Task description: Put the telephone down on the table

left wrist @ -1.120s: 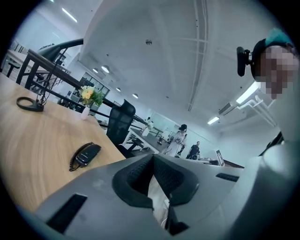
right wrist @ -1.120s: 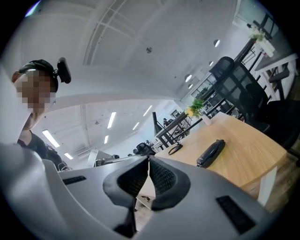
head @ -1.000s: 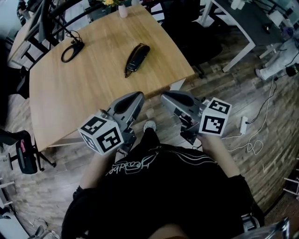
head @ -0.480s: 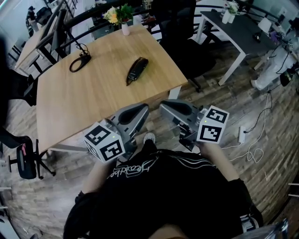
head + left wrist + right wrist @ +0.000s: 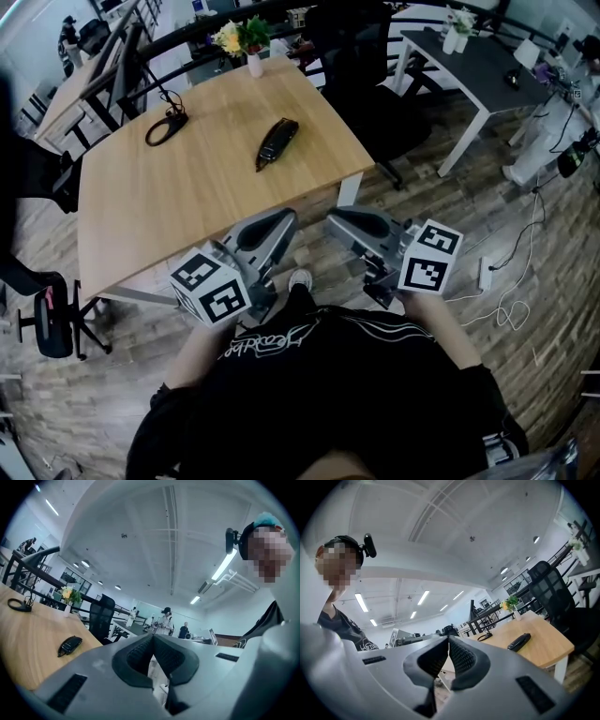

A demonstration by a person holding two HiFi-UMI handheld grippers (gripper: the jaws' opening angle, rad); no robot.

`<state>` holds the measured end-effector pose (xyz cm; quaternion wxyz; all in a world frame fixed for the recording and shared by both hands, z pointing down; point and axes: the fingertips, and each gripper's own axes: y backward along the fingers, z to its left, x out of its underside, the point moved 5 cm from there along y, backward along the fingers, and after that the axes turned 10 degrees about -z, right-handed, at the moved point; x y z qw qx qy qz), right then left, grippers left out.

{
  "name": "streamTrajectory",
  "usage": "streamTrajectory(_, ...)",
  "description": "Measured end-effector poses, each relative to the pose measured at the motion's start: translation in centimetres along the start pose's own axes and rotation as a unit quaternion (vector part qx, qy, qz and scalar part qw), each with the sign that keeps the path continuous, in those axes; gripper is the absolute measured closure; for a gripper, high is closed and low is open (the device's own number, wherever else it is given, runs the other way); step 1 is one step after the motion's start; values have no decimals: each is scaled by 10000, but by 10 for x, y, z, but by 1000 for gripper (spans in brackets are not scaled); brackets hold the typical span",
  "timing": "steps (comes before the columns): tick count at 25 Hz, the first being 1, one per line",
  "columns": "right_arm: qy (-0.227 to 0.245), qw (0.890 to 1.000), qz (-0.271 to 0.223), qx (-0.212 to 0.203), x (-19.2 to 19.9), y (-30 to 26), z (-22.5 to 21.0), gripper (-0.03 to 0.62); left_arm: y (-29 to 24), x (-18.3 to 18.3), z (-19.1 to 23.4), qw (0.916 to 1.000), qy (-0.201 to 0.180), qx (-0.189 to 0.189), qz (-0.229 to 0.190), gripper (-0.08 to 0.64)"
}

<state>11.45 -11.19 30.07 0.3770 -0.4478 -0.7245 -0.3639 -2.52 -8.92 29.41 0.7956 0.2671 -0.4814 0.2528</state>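
Observation:
The black telephone point(image 5: 277, 142) lies flat on the wooden table point(image 5: 187, 202), toward its far right part, with nothing touching it. It shows small in the left gripper view point(image 5: 70, 645) and in the right gripper view point(image 5: 519, 641). My left gripper point(image 5: 286, 217) and right gripper point(image 5: 335, 217) are held side by side in front of my body, off the table's near edge and well short of the telephone. Both are shut and empty: the left gripper's jaws point(image 5: 152, 637) meet at the tips, and so do the right gripper's point(image 5: 448, 638).
A looped black cable point(image 5: 166, 125) lies at the table's far left. A vase of flowers point(image 5: 246, 42) stands at the far edge. A black office chair point(image 5: 375, 84) is beyond the table's right corner, with a dark desk point(image 5: 478, 66) further right. A power strip point(image 5: 487, 272) and cords lie on the floor.
The head view has tilted up a little, so the table sits lower in the frame and more of the room shows. Both grippers stay shut in nearly the same place. The telephone has not moved.

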Motion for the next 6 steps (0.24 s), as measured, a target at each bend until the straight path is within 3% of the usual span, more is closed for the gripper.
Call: streamTrajectory(6, -20, 10000, -27, 47, -3, 0, 0, 552, -4, 3, -3, 9998, -81, 17, 201, 554)
